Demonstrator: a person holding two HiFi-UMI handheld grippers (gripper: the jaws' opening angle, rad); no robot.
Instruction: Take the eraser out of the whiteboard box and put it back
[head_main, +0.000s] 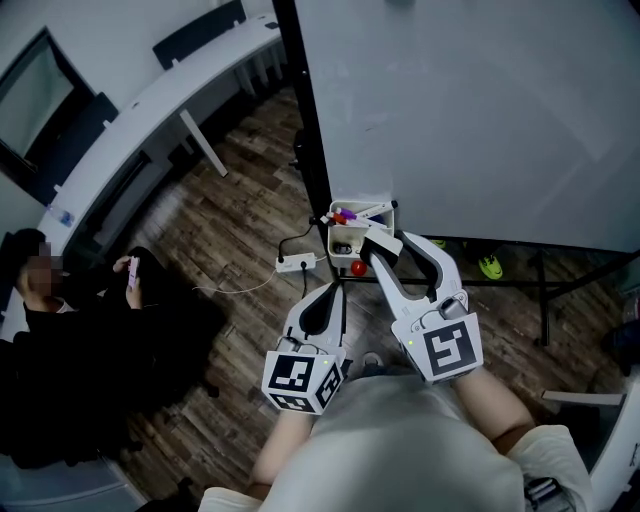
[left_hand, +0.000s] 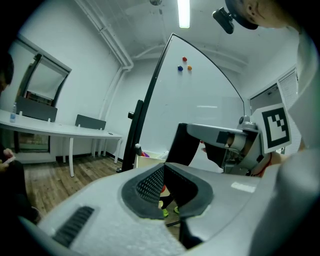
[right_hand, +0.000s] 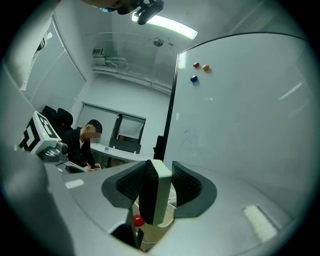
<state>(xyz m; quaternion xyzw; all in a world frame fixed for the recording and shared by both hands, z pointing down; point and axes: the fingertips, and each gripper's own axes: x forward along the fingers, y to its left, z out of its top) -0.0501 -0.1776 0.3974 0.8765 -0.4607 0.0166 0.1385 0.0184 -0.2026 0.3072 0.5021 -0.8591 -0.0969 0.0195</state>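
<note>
My right gripper (head_main: 385, 248) (right_hand: 159, 184) is shut on the eraser (head_main: 381, 243) (right_hand: 156, 196), a white block with a black felt side, held upright between the pads. It hovers just in front of the cream whiteboard box (head_main: 346, 237) (right_hand: 161, 233), which hangs at the whiteboard's lower left corner and holds markers. A red ball (head_main: 358, 267) (right_hand: 137, 220) shows by the box. My left gripper (head_main: 322, 308) (left_hand: 164, 189) is below and to the left, shut with nothing in it. The left gripper view shows the eraser (left_hand: 184, 145) in the right gripper (left_hand: 200, 136).
The whiteboard (head_main: 470, 110) on its black stand (head_main: 305, 110) fills the upper right. A white power strip (head_main: 298, 262) and cable lie on the wood floor. A person (head_main: 90, 340) sits at the left beside a long white desk (head_main: 170, 90). Green shoes (head_main: 490, 267) lie under the board.
</note>
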